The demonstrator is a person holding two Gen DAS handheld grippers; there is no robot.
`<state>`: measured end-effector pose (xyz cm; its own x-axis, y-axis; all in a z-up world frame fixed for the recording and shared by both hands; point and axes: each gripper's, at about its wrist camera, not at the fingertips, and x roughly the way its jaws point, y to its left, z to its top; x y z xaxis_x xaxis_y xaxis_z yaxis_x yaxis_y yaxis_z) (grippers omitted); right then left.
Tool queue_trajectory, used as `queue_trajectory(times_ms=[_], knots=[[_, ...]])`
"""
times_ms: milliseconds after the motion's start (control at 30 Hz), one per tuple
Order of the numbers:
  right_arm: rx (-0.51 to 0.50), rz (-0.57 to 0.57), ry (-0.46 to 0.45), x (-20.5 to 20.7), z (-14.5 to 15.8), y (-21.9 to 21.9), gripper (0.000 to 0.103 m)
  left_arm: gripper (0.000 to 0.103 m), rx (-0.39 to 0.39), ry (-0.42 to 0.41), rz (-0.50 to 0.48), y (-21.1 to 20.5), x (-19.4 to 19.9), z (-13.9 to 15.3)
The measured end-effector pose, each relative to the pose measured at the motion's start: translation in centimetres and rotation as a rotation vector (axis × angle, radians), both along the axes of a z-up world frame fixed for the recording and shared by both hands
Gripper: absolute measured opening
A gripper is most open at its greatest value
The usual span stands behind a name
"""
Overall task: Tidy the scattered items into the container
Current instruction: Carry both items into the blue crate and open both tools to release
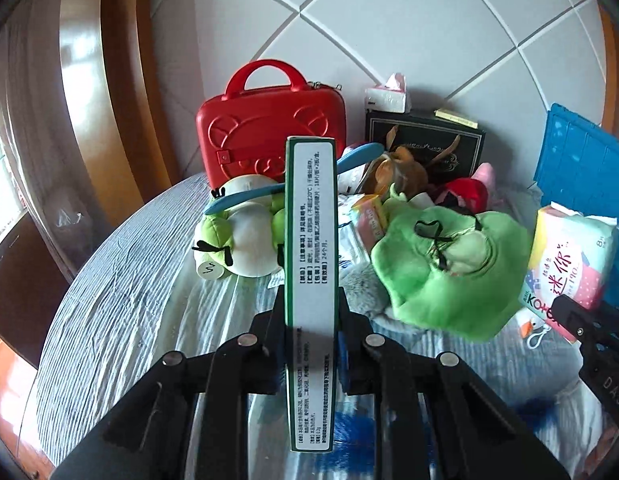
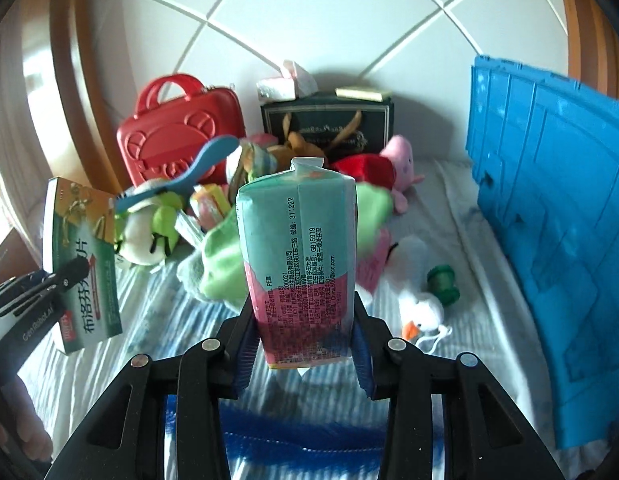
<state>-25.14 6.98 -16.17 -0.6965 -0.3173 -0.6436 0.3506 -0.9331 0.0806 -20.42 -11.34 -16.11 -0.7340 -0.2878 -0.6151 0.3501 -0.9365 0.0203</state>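
Item one, at my left: the left gripper [image 1: 309,320] had its jaws drawn in narrow on a flat medicine box [image 1: 310,280], held edge-on and upright above the striped cloth [image 1: 121,280]; from the right wrist view I noted its green-and-gold face with large Chinese characters and a white edge panel of fine black print. Item two, behind it: a red hard case [image 1: 269,136] with a moulded bear face and a carry handle, standing against the tiled wall. Item three: a heap of soft toys, including a white-bellied green plush [image 1: 237,240] with a blue plastic spoon [image 1: 245,196] across it and a large green plush [image 1: 449,264]. Item four, centre right: the right gripper [image 2: 305,344] was closed partway on a soft pack of sanitary pads [image 2: 297,264], teal above and pink below, printed with small text, lifted clear of the cloth. Item five: a white duck toy [image 2: 421,304] lying just beside a small green spool [image 2: 443,284]. Item six, far right: the blue plastic crate [image 2: 549,240], its ribbed wall standing beside the cloth.
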Motion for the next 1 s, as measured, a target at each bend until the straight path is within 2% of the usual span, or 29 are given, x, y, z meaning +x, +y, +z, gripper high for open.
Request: queue_trajectory(times_ms=[133,233,567,767,900,1000], knots=[[-0.020,0.002,0.072,1.1,3.7,2.1,0.040,0.019,0.009,0.057,-0.029,2.9,1.2,3.4],[-0.033,-0.021,0.126,2.4,6.6,3.8,0.040,0.019,0.012,0.107,-0.087,4.9,1.8,6.0],[-0.001,-0.201,0.346,7.8,16.0,11.8,0.040,0.019,0.054,0.278,-0.317,13.5,3.3,13.0],[0.015,-0.313,0.422,9.1,19.4,20.0,0.040,0.019,0.045,0.347,-0.444,22.4,2.8,16.8],[0.068,-0.379,0.467,7.9,20.7,27.1,0.040,0.019,0.069,0.377,-0.500,29.7,1.8,18.8],[0.088,-0.398,0.451,6.5,20.6,33.2,0.040,0.019,0.098,0.365,-0.528,36.0,0.5,19.6]])
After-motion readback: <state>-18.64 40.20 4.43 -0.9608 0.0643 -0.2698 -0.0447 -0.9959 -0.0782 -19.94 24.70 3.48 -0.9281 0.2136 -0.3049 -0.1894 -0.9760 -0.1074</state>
